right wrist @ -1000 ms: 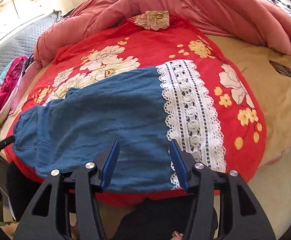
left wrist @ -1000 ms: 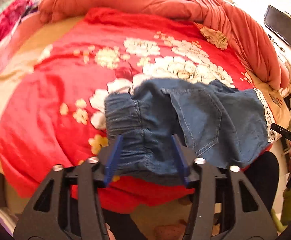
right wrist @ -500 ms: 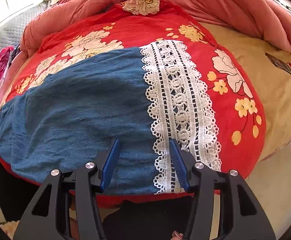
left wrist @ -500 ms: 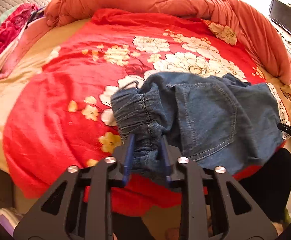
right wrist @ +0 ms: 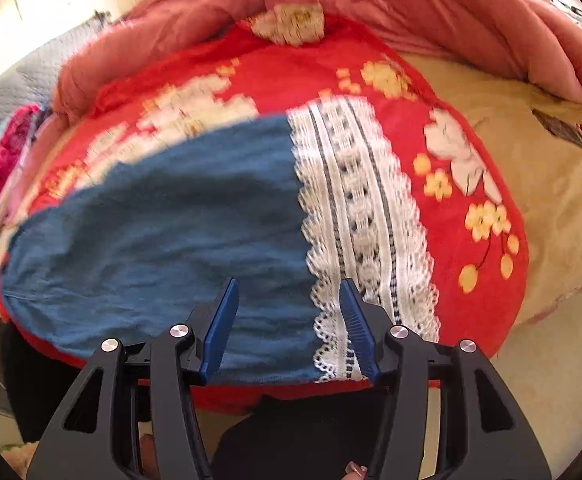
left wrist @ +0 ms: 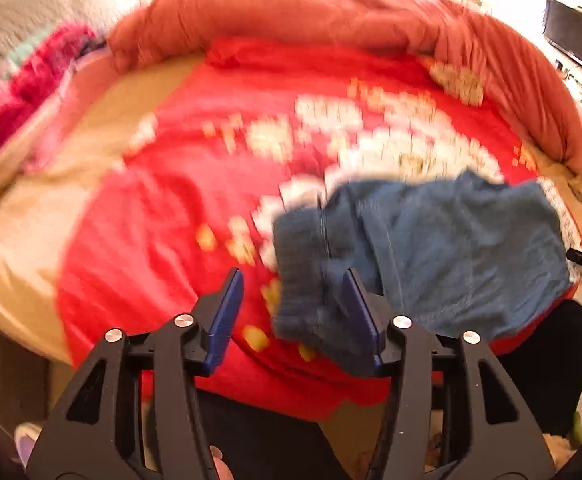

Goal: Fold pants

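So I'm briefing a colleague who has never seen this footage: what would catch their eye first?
The bright red floral blanket covering the bed, with blue denim pants spread on its near edge. Next, the white lace hem at the pants' right end, between the open right gripper's fingers. The left gripper, also open, sits at the bunched waistband.

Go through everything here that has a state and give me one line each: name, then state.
Blue denim pants: lying spread on the bed, not yet folded, ungripped.
White lace hem band: lying flat.
Gathered elastic waistband: bunched.
Left gripper: open.
Right gripper: open.
Red floral blanket: spread out.
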